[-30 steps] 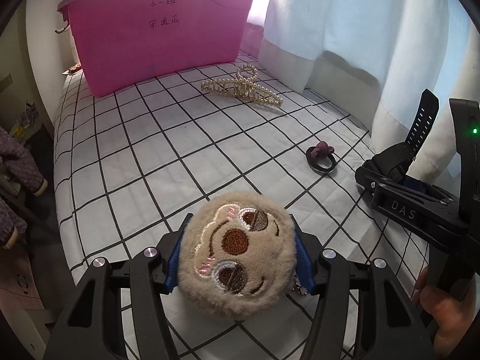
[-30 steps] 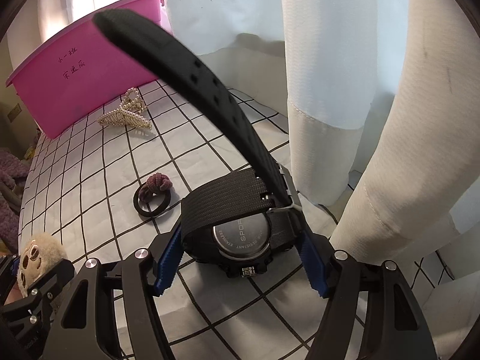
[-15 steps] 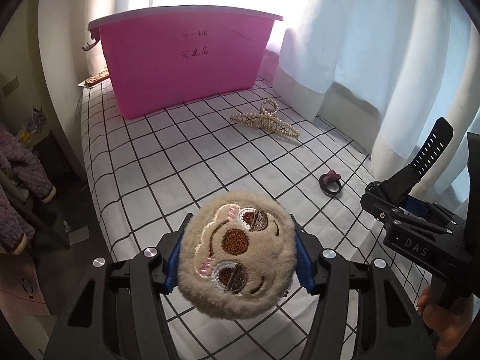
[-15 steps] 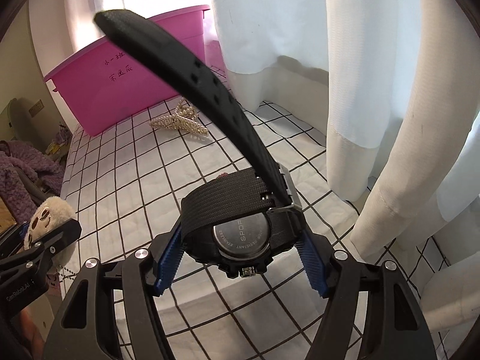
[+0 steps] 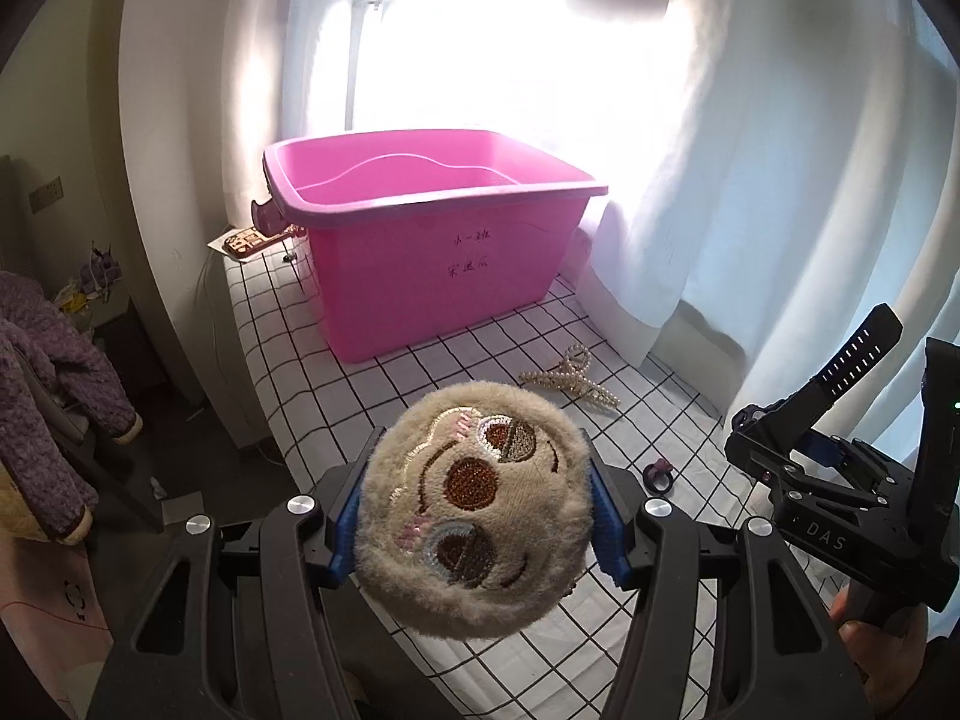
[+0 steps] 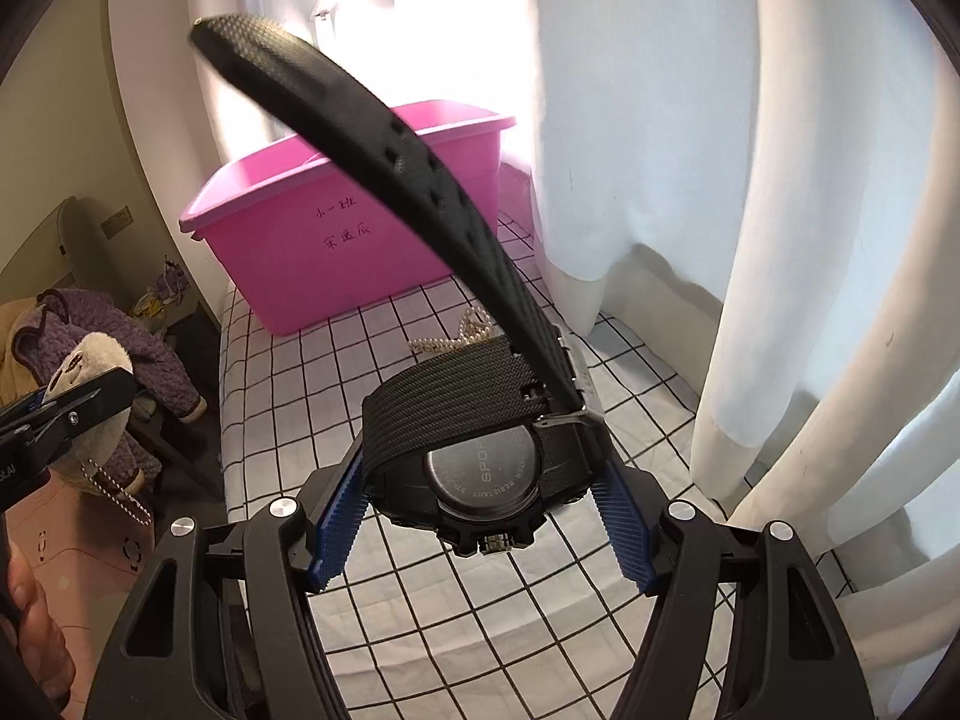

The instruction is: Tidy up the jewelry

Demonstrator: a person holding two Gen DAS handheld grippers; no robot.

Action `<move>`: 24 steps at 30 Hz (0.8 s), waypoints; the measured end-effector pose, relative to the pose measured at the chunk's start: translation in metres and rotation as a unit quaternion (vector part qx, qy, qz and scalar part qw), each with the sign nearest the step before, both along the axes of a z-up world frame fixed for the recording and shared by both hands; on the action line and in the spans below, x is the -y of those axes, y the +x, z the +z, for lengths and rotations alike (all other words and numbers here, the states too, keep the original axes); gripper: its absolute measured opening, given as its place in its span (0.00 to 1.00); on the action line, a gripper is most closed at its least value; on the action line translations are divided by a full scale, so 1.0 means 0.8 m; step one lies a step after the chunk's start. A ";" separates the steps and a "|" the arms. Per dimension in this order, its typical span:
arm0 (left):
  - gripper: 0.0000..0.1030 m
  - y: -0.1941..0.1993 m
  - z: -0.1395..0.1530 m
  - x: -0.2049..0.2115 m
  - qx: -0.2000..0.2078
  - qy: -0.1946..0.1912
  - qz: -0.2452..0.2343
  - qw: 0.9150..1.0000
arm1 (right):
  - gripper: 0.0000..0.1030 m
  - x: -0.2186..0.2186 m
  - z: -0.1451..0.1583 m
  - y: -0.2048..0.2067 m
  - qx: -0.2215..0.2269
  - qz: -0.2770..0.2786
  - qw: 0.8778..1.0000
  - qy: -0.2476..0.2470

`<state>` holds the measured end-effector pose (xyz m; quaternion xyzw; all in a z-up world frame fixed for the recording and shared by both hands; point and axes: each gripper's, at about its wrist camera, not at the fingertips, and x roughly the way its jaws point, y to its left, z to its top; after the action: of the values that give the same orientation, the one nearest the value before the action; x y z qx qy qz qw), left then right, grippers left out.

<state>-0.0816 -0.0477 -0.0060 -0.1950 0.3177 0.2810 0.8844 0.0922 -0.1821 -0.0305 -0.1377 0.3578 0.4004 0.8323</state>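
Observation:
My left gripper (image 5: 474, 516) is shut on a round beige plush charm (image 5: 474, 510) with an embroidered face, held well above the checked bedsheet (image 5: 372, 384). My right gripper (image 6: 480, 516) is shut on a black sports watch (image 6: 480, 474), case back toward the camera, one strap (image 6: 384, 162) sticking up. In the left wrist view the right gripper (image 5: 780, 450) with the watch strap (image 5: 858, 354) is at the right. The charm (image 6: 90, 366) with its bead chain (image 6: 120, 492) appears at the left of the right wrist view. An open pink plastic bin (image 5: 420, 276) stands at the far end.
A pearl hair claw (image 5: 570, 378) and a dark hair tie (image 5: 657, 474) lie on the sheet between the grippers and the bin (image 6: 300, 252). White curtains (image 6: 720, 180) hang along the right. A purple garment (image 5: 54, 372) lies on a chair at the left. A hand (image 5: 870, 636) holds the right gripper's handle.
Both grippers have risen and drawn back with their objects; the bed and bin now look smaller and lower, and the bin's inside has come into view.

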 end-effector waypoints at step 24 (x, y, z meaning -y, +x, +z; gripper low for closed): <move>0.56 0.056 0.113 -0.266 0.059 0.040 -0.086 0.994 | 0.65 -0.208 0.142 0.032 0.037 -0.070 0.993 0.084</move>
<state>-0.0371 0.1653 0.0842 -0.1475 0.2689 0.2040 0.9297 0.1179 -0.0158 0.0830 -0.0564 0.3008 0.3648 0.8793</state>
